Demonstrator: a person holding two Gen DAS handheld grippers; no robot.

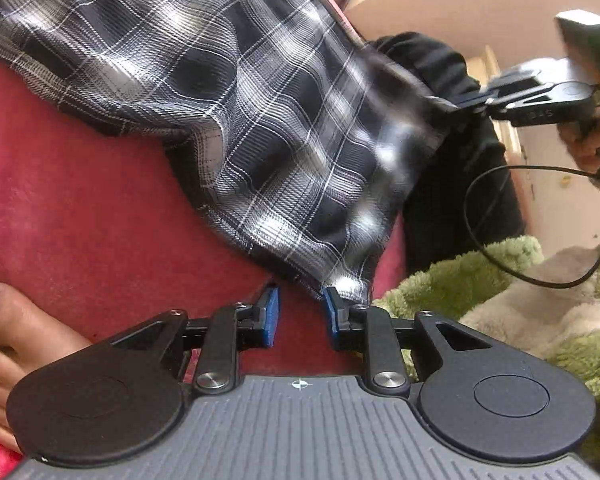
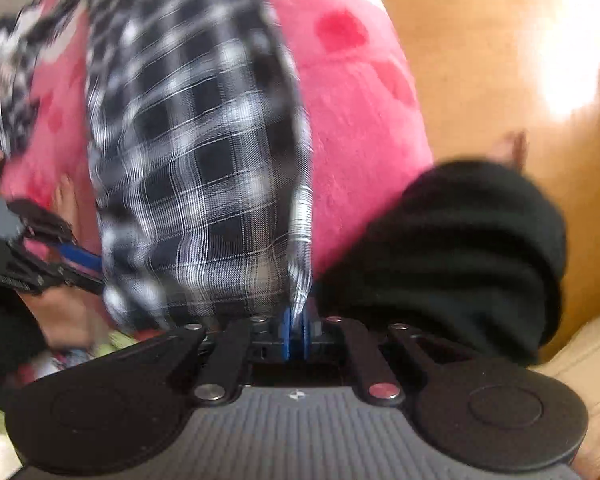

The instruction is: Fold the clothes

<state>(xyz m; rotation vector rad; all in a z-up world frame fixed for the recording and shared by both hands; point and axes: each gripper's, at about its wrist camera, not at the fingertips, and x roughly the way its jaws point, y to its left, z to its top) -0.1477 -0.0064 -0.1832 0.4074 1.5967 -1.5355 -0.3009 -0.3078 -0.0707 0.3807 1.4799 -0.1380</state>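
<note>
1. We hold a black-and-white plaid garment [image 1: 260, 120] stretched over a red plush blanket [image 1: 80, 200], with one corner hanging just in front of our left gripper [image 1: 300, 316].
2. Our left gripper's blue pads [image 1: 271, 312] stand apart with red blanket showing in the gap; the cloth's corner lies against the right-hand pad, and nothing is pinched between the two.
3. Our right gripper [image 2: 296, 336] points down and its blue pads are closed almost together on a folded edge of the plaid garment, which rises up and away from it across the pink-red blanket.
4. In the left wrist view the right gripper [image 1: 458, 106] holds the far corner of the cloth taut, a hand [image 1: 592, 140] on its handle and a black cable [image 1: 540, 240] looping below.
5. A black sleeve [image 2: 460, 248] lies just beside the right gripper; the right wrist view is blurred, so the cloth's far end is probably bunched, though we cannot be sure.
6. A bare foot [image 1: 4, 340] rests on the blanket at the left; green fluffy fabric [image 1: 460, 280] lies to the right.
</note>
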